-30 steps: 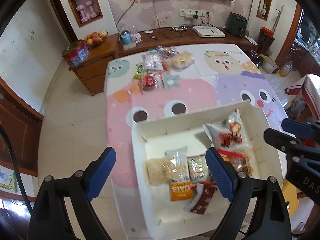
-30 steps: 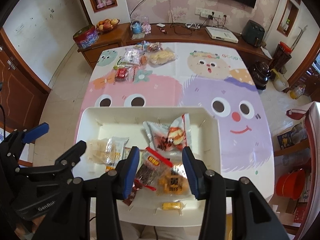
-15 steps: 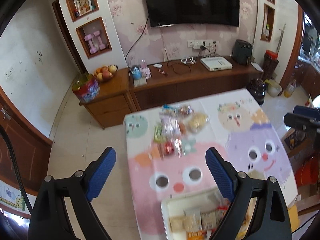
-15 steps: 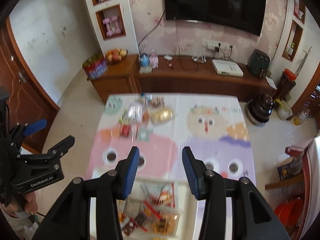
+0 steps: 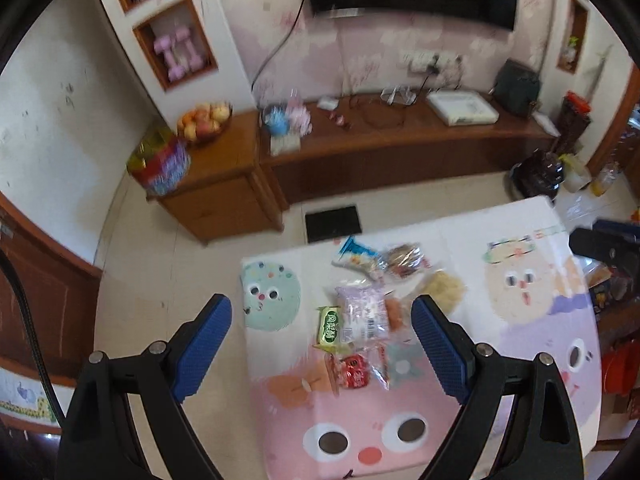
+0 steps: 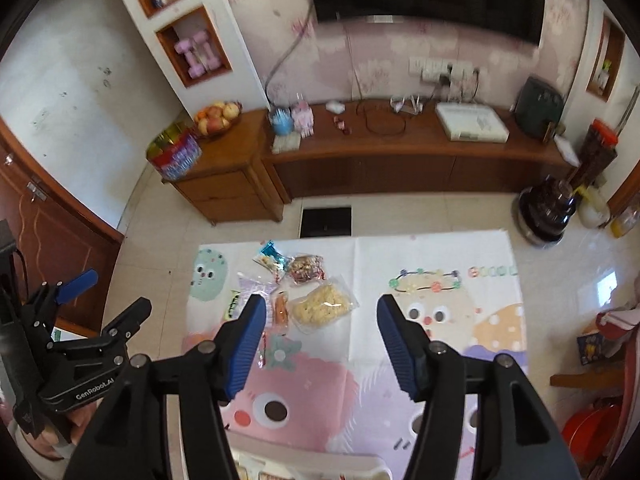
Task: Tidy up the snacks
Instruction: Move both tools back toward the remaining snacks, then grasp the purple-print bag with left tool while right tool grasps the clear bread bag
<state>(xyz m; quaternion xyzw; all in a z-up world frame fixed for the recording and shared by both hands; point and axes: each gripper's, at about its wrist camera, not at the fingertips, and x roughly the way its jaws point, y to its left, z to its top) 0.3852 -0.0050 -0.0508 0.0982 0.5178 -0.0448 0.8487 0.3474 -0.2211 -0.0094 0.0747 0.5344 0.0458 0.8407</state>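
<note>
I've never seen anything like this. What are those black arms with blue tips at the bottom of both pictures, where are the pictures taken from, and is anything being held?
There is no robot here: a person holds a two-finger grabbing tool in each hand, and each tool carries a wide-angle camera looking forward along its fingers. One picture comes from the left gripper, the other from the right gripper; the blue tips are the grip pads. In the right-hand view you also see the left tool from the side.

Below is a table with a cartoon tablecloth. At its far end lies a cluster of snack packets, among them a clear bag of yellowish snacks. A white tray's rim shows at the near edge.

Both grippers are open and hold nothing; the right one's jaws have just been opening.
</note>
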